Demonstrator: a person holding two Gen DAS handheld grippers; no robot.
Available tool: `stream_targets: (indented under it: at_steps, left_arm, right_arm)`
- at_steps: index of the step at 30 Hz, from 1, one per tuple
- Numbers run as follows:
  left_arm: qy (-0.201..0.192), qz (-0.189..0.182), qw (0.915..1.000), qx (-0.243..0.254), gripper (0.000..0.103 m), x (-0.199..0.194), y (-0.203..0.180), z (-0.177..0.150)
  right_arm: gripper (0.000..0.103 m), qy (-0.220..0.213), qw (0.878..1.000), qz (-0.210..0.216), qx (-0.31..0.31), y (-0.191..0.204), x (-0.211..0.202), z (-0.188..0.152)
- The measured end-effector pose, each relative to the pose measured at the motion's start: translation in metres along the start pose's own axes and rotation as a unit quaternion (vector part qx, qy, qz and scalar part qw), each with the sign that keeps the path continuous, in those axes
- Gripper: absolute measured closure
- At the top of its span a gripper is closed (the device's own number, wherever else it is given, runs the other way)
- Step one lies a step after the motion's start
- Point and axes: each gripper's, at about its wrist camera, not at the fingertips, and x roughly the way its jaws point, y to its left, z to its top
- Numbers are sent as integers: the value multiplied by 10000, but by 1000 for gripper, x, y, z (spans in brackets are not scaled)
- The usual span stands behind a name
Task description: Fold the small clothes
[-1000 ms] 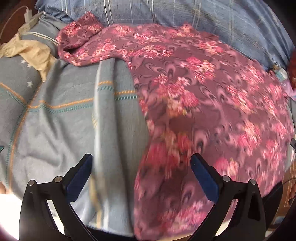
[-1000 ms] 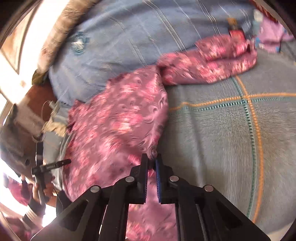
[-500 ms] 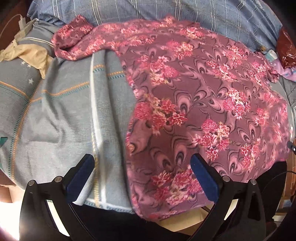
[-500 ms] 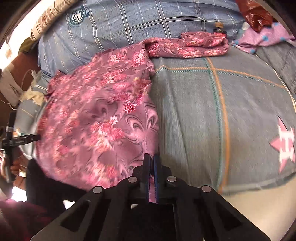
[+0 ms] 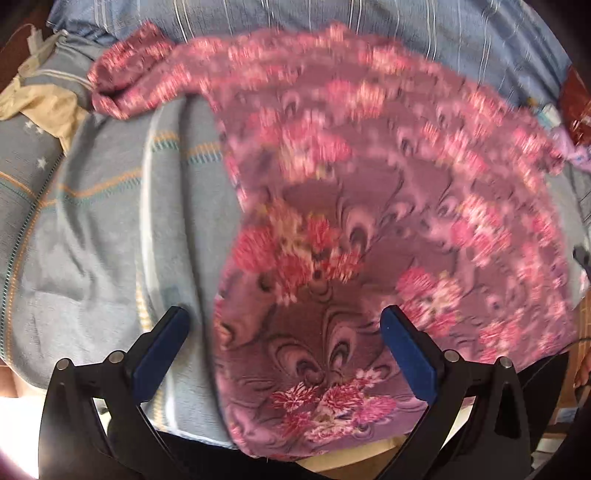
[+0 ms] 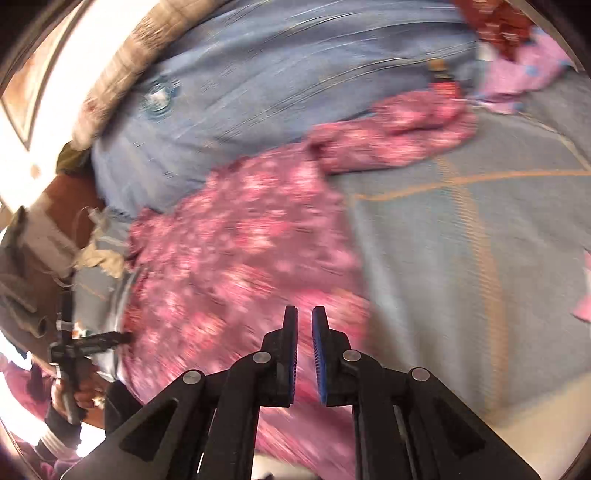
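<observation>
A purple garment with pink flowers lies spread on a grey-blue bedspread, one sleeve reaching to the far left. My left gripper hangs wide open over the garment's near left edge, with that edge between its fingers and untouched. In the right wrist view the garment lies blurred to the left, its other sleeve at the back. My right gripper is opening over the garment's near right edge; a narrow gap shows between the blue pads, with no cloth pinched in it.
A blue plaid quilt bounds the far side. A yellowish cloth lies far left. A pink dotted cloth and a small bottle sit far right. A hand holds the other gripper at the bed's near edge.
The left gripper has come lower and closer to the garment's near hem. The right gripper's pads, pressed together half a second ago, now stand slightly apart, and its view has swung left.
</observation>
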Motion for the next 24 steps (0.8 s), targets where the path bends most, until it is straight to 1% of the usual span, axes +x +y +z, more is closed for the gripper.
stream_targets:
  at_steps: [2, 3, 4, 6, 9, 10, 12, 13, 14, 16, 18, 20, 21, 22, 23, 24]
  left_arm:
    - [-186, 61, 9998, 102, 0, -5, -2, -4]
    - [-153, 97, 9997, 188, 0, -6, -4, -4]
    - [-138, 118, 9995, 268, 0, -8, -5, -4]
    - [-261, 109, 9989, 376, 0, -18, -6, 0]
    - [-497, 63, 9976, 475, 0, -31, -16, 23]
    - [-575, 8, 9972, 475, 0, -33, -20, 33]
    - [-691, -160, 9965, 451, 0, -35, -30, 62]
    - [-752, -206, 9960, 429, 0, -34, -34, 75]
    - [-838, -202, 9956, 377, 0, -31, -38, 92]
    - [-883, -202, 9958, 167, 0, -24, -37, 120]
    - [-841, -319, 9959, -132, 0, -15, -29, 144]
    - [-786, -358, 9953, -447, 0, -8, -19, 163]
    - [-762, -359, 9950, -545, 0, -5, -13, 169]
    - [-746, -336, 9947, -619, 0, -1, -7, 175]
    - [-729, -260, 9946, -686, 0, 2, -3, 180]
    - [-728, -200, 9946, -715, 0, 4, 1, 183]
  right_arm:
    - [91, 405, 9988, -247, -114, 5, 32, 1]
    - [92, 655, 9972, -354, -120, 4, 47, 0]
    - [94, 540, 9982, -245, -98, 3, 47, 2]
    - [90, 547, 9985, -86, -18, -2, 42, 15]
    - [84, 149, 9997, -138, 95, -18, 28, 44]
    - [79, -32, 9995, -265, 177, -28, 22, 58]
    - [74, -421, 9973, -472, 370, -49, 14, 90]
    - [69, -592, 9955, -538, 509, -60, 13, 105]
    - [60, -743, 9929, -562, 735, -73, 13, 121]
    - [51, -912, 9865, -394, 1301, -106, 21, 151]
    - [50, -916, 9785, -207, 1835, -135, 40, 172]
    - [50, -857, 9716, -188, 2199, -153, 56, 183]
    - [50, -769, 9653, -227, 2484, -164, 70, 188]
    - [50, -730, 9601, -174, 2693, -173, 76, 191]
    - [52, -870, 9545, -29, 2851, -178, 78, 191]
    - [56, -1029, 9516, -38, 2897, -181, 76, 194]
